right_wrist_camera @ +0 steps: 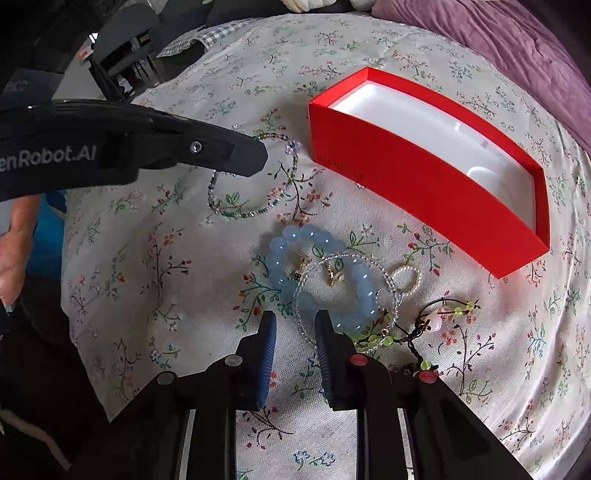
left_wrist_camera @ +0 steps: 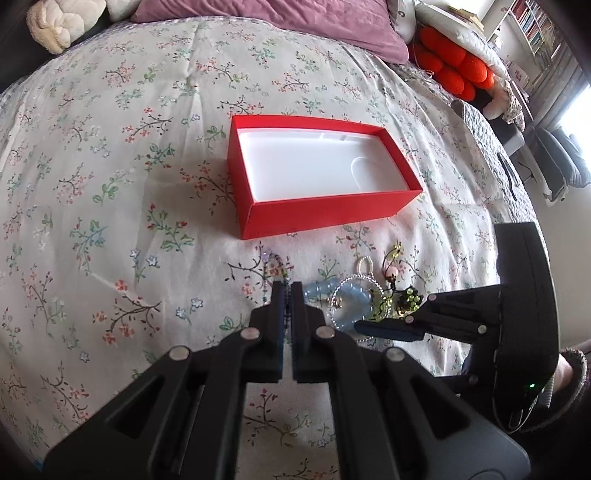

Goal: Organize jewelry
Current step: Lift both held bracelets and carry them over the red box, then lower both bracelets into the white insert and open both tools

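A red box with a white inside lies open on the floral bedspread; it also shows in the right wrist view. In front of it lie a thin multicolour bead necklace, a blue bead bracelet, a clear bead ring, a small pearl loop and a green bead cord with a pink bead. My left gripper is shut on the thin bead necklace at the bedspread. My right gripper is open, low over the near edge of the blue bracelet.
A purple pillow and a cream plush lie at the head of the bed. An orange cushion sits at the right, with shelves beyond. The bed edge falls away near the left gripper's body.
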### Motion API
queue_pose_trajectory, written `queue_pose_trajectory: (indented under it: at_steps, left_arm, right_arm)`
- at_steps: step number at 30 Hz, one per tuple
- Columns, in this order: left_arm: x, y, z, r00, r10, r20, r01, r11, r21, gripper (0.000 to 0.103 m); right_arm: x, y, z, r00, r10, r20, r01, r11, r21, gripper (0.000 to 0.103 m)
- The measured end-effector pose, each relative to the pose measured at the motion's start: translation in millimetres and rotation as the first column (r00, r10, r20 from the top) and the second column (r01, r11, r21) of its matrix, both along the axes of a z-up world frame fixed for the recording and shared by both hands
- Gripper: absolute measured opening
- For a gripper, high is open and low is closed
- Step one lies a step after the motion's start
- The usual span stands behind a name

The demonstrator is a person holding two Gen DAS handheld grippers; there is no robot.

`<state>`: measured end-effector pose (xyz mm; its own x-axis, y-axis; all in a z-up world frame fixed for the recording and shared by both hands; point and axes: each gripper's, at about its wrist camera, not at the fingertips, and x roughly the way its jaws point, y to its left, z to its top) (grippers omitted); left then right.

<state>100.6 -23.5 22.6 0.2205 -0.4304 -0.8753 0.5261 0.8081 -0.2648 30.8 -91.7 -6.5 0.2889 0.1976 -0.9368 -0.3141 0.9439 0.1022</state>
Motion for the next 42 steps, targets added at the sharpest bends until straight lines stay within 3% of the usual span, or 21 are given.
queue_pose_trajectory:
  at_steps: [3, 6, 10, 22, 34, 42]
  left_arm:
    - [0, -1, -1, 1.0, -0.004, -0.004, 0.004, 1.0, 0.004, 0.003]
    - [0, -1, -1, 1.0, -0.002, -0.004, 0.002, 1.0, 0.002, 0.003]
    - [2, 0, 1, 1.0, 0.001, -0.002, -0.001, 1.0, -0.007, 0.003]
    - [12, -1, 22, 0.999, 0.029, 0.024, -0.027, 0.998, -0.062, 0.003]
    - [29, -13, 45, 0.996, 0.084, 0.028, -0.076, 0.977, -0.199, 0.003]
    - [47, -35, 41, 0.994, 0.104, -0.016, -0.104, 0.953, -0.286, 0.003]
  right_arm:
    - [0, 4, -7, 1.0, 0.01, -0.005, -0.01, 0.999, -0.035, 0.021]
    - [1, 6, -8, 1.0, 0.006, 0.0, -0.006, 0.999, -0.046, 0.01]
    - [2, 0, -2, 1.0, -0.021, 0.004, 0.021, 1.0, -0.009, 0.005]
    - [11, -42, 48, 0.983, -0.161, 0.089, 0.145, 0.976, 0.164, 0.004]
    - [25, -78, 96, 0.937, -0.289, 0.195, 0.242, 0.942, 0.233, 0.004]
    - [44, -105, 109, 0.883, -0.399, 0.246, 0.339, 0.906, 0.255, 0.004]
